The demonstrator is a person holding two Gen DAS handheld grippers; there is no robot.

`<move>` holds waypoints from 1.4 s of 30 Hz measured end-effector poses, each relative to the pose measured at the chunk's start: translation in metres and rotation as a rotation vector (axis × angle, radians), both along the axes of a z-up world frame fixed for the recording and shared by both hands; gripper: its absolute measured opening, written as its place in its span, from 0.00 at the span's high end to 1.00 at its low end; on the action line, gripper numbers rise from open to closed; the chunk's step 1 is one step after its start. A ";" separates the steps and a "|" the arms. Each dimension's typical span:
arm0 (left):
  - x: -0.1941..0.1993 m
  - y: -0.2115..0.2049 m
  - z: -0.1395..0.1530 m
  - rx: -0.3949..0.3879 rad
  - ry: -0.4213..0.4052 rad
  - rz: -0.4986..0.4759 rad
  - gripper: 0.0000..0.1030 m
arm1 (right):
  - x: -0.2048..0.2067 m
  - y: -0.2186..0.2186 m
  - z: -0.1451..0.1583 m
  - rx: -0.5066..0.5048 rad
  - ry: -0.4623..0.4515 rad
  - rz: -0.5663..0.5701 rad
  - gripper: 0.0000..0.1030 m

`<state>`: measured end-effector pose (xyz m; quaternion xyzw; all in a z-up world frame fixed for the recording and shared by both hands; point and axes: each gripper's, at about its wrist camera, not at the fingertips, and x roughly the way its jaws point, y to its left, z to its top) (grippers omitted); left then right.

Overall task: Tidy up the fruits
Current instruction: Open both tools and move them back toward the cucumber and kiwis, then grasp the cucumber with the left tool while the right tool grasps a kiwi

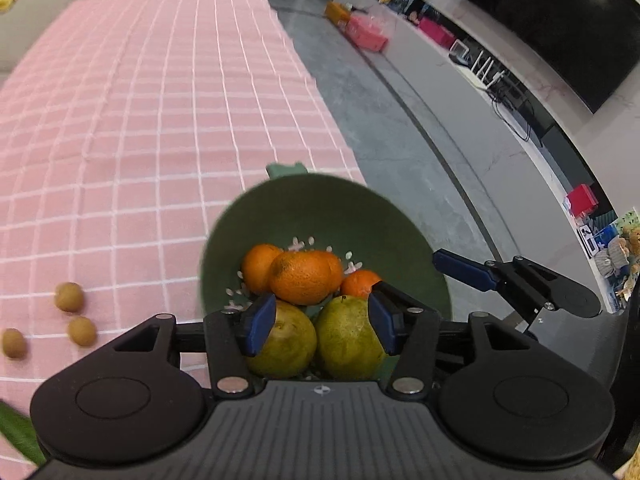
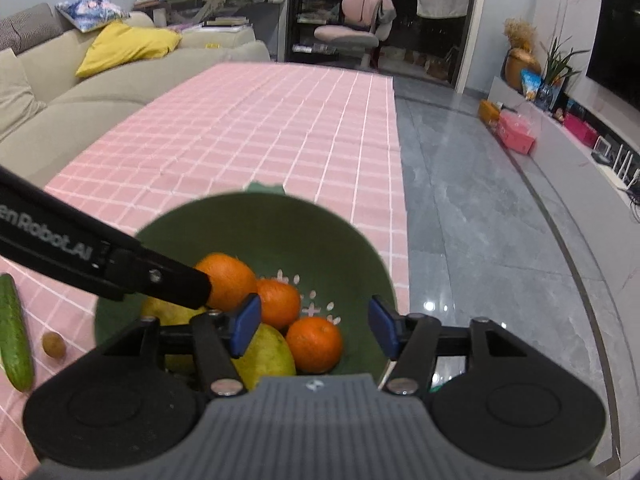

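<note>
**Both grippers over the fruit bowl**

Left wrist view, left to right: three small brown fruits lie loose on the pink checked cloth. The left gripper hangs over the near side of the green bowl, jaws spread wide and holding nothing; its blue pads stand over two green citrus lying side by side. Behind these sit the oranges, piled together over the bowl's drain holes. The bowl stands at the cloth's right edge, beside the grey floor.

Right wrist view, left to right: a cucumber and one brown fruit lie on the cloth, outside the bowl. The left gripper's dark finger reaches across the bowl's left rim above the fruit. The right gripper hovers above the bowl's near right part, jaws wide and empty, one orange showing between its pads.
</note>
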<state>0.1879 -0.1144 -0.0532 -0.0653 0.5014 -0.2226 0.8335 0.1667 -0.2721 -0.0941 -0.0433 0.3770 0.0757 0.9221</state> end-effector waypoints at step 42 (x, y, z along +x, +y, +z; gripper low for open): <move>-0.107 0.192 -0.040 -0.013 0.157 0.573 0.45 | -0.060 0.161 -0.003 0.116 0.110 0.359 0.62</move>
